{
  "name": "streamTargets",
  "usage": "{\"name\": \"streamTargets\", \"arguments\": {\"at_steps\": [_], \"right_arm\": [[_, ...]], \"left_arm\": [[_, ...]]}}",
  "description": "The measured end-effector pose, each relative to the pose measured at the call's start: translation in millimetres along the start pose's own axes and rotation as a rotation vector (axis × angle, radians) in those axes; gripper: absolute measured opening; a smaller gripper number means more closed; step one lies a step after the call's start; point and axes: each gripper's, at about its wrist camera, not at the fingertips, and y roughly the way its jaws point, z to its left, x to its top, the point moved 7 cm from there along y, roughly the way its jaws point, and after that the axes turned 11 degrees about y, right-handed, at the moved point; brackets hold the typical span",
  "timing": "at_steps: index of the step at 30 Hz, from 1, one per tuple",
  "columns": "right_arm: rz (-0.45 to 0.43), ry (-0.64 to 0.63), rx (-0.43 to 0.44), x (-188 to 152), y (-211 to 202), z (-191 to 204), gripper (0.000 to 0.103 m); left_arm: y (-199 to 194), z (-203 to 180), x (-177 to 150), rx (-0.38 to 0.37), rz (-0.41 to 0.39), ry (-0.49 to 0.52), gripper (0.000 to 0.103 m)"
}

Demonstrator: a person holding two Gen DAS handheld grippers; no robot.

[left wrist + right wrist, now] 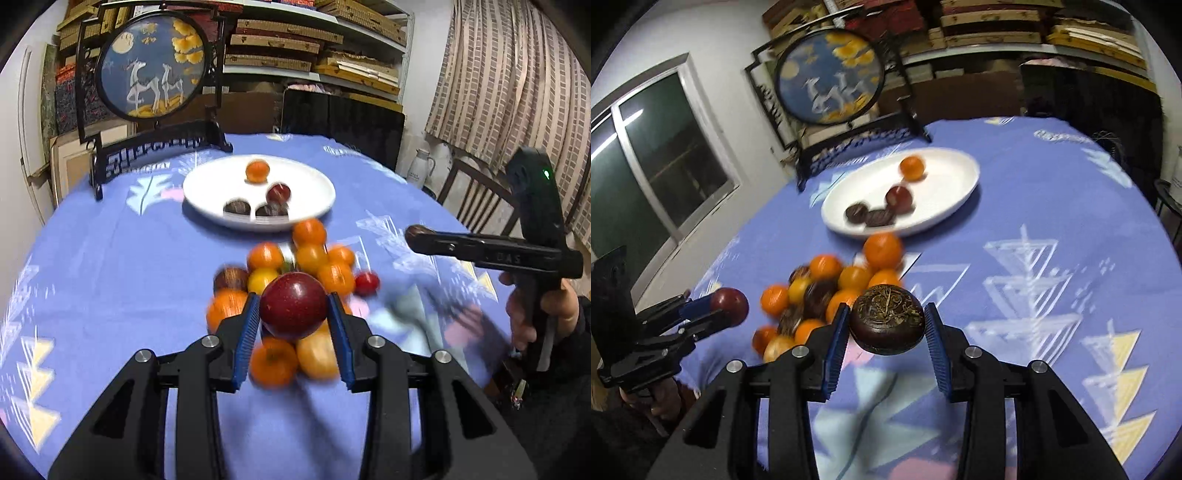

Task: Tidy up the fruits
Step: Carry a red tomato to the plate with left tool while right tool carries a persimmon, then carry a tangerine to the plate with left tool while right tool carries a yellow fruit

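My left gripper is shut on a dark red plum and holds it above a pile of oranges and other fruit on the blue tablecloth. My right gripper is shut on a dark brown round flat fruit, held above the cloth to the right of the pile. A white plate beyond the pile holds an orange, a red plum and two dark brown pieces. The right gripper shows at the right in the left wrist view; the left gripper shows at the left in the right wrist view.
A black-framed round deer screen stands at the table's back left, behind the plate. Dark chairs and shelves of boxes are beyond the table. A small red fruit lies at the pile's right side.
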Motion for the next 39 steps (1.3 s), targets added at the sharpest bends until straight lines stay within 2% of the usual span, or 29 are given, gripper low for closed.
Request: {"name": "streamTargets", "arguments": {"at_steps": [3,7,10,14,16,17,18,21,26,29,33,39], "right_arm": [[-0.003,0.022,0.007,25,9,-5,0.041],[-0.011,0.033,0.0,66,34,-6,0.041],[-0.006,0.037,-0.016,89,58,-8,0.041],[0.012,0.052,-0.058,117,103,-13,0.043],[0.017,0.053,-0.054,125,118,-13,0.047],[0.011,0.054,-0.064,127,120,-14,0.053],[-0.008,0.059,-0.076,129,121,-16,0.054],[-0.025,0.05,-0.077,122,113,-16,0.054],[-0.057,0.053,-0.071,97,84,-20,0.055],[-0.065,0.085,-0.058,78,65,-26,0.061],[-0.062,0.111,-0.052,52,45,-30,0.061],[-0.057,0.091,-0.072,19,24,-28,0.062]], "left_arm": [[14,18,31,0.002,-0.023,-0.002,0.037],[52,51,71,0.012,-0.017,-0.032,0.037],[91,74,91,0.032,0.024,-0.049,0.037],[139,95,106,0.019,0.08,-0.08,0.037],[161,104,108,0.016,0.111,-0.099,0.041],[165,108,108,0.028,0.115,-0.108,0.051],[167,113,108,0.042,0.111,-0.123,0.062],[152,114,103,0.029,0.078,-0.136,0.067],[100,82,82,0.014,0.04,-0.046,0.069],[70,57,59,0.005,0.033,0.023,0.07],[34,25,23,-0.027,0.038,0.106,0.07],[2,1,-28,-0.047,0.069,0.162,0.07]]}}
